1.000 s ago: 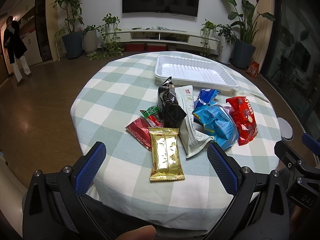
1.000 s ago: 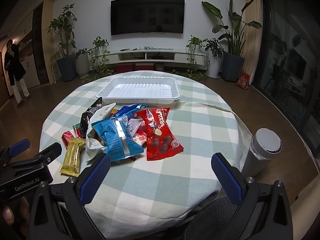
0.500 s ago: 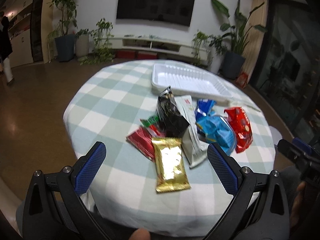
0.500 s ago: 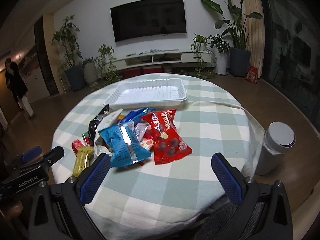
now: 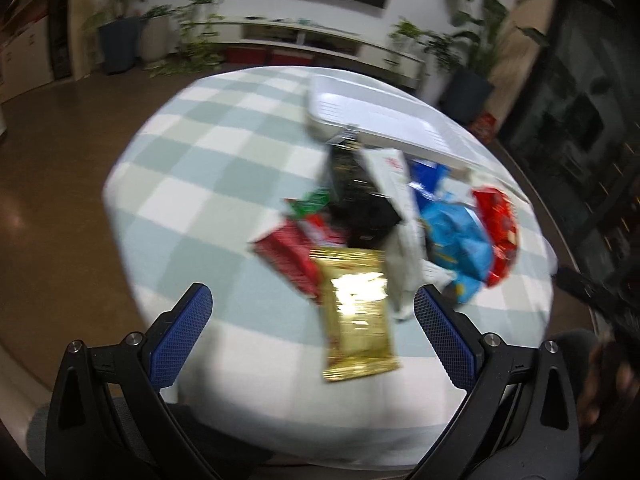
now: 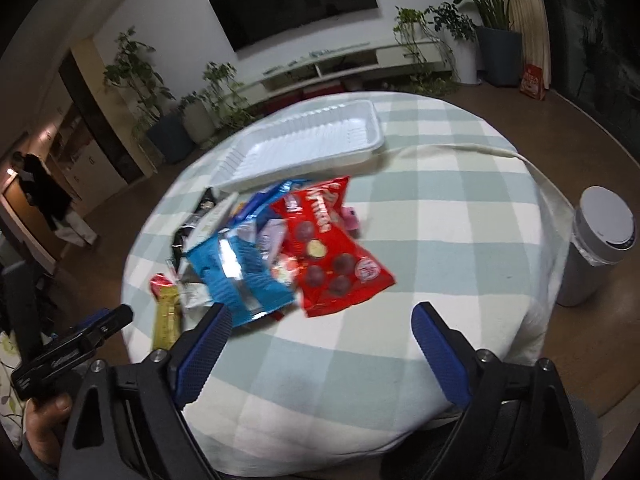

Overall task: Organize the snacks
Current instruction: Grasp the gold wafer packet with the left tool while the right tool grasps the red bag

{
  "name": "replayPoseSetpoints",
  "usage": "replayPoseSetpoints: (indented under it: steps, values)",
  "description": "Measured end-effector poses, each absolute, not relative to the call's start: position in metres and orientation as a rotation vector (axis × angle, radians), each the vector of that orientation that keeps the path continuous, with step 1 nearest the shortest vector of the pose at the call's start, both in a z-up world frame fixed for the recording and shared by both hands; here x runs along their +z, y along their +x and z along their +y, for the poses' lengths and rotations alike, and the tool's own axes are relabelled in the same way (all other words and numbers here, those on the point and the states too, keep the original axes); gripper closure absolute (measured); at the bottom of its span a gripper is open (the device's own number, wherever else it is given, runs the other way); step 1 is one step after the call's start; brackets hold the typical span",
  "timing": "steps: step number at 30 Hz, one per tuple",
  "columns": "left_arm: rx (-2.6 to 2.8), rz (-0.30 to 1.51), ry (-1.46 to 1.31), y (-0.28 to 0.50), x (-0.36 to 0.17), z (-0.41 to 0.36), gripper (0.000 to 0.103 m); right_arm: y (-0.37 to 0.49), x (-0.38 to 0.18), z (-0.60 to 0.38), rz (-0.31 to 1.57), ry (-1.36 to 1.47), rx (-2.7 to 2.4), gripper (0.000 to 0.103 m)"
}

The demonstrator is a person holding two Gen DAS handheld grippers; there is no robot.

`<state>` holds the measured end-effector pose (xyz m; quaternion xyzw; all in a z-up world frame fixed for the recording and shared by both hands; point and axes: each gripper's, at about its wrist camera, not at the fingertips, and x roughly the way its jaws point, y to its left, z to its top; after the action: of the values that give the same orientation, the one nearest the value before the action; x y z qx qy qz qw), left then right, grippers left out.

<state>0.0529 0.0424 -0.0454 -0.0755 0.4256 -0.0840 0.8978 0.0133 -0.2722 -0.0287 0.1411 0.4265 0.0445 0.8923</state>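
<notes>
Left wrist view: one gold packet (image 5: 358,312) lies nearest the left gripper (image 5: 312,322), long axis pointing away toward one white tray (image 5: 384,124); roughly seven other packets, including one blue packet (image 6: 240,276) and one red packet (image 6: 332,248), heap between them on the bench (image 5: 200,184). Left gripper jaws wide, empty. Right gripper (image 6: 320,340) jaws, just narrowing slightly, wide and empty.

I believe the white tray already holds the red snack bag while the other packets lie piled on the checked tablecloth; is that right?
Not quite: the white tray holds nothing. The red snack bag lies on the checked tablecloth beside the other packets, as the right wrist view shows.
</notes>
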Motion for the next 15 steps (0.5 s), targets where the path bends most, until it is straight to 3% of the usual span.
replayPoseSetpoints:
  steps: [8, 15]
  values:
    - [-0.187, 0.927, -0.132, 0.066, -0.068, 0.021, 0.001, 0.050, -0.026, -0.277, 0.911, 0.210, 0.126, 0.010]
    - [-0.129, 0.951, -0.122, 0.078, -0.075, 0.025, 0.001, 0.081, -0.045, -0.262, 0.966, 0.106, 0.168, 0.017]
